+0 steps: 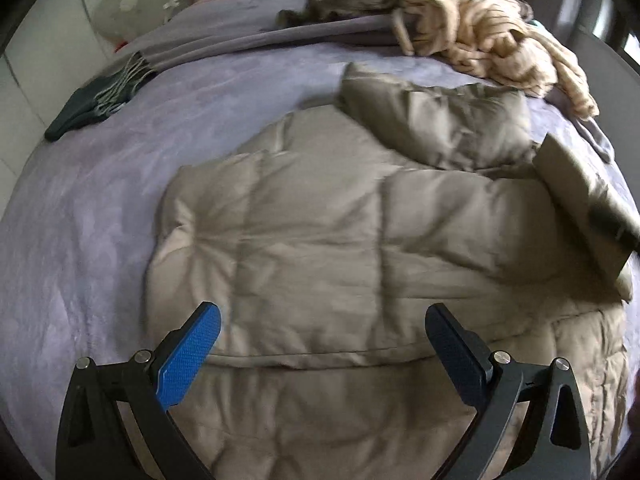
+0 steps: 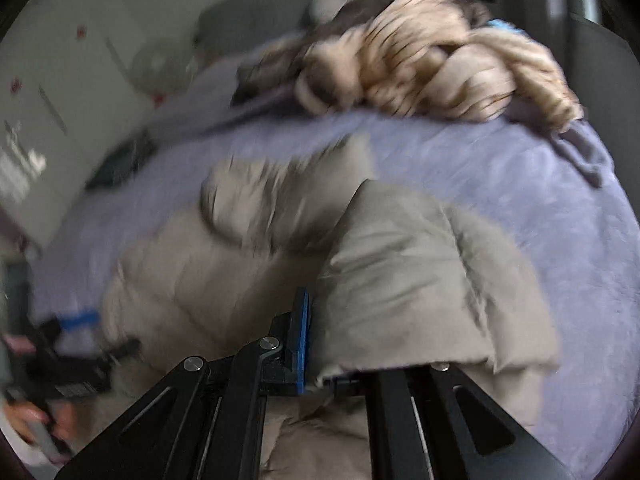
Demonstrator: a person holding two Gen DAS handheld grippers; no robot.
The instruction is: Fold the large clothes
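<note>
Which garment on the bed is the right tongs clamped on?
The beige quilted puffer jacket, nearest the camera: the right tongs pinch a fold of it. The striped cream garment and the dark fringed scarf lie untouched farther back.

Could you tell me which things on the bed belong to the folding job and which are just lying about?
In the job:
puffer jacket
its sleeve, clamped in the right tool
left tool, open above the jacket

Lying about:
striped garment
dark scarf
grey blanket
fan
purple bedcover
</note>
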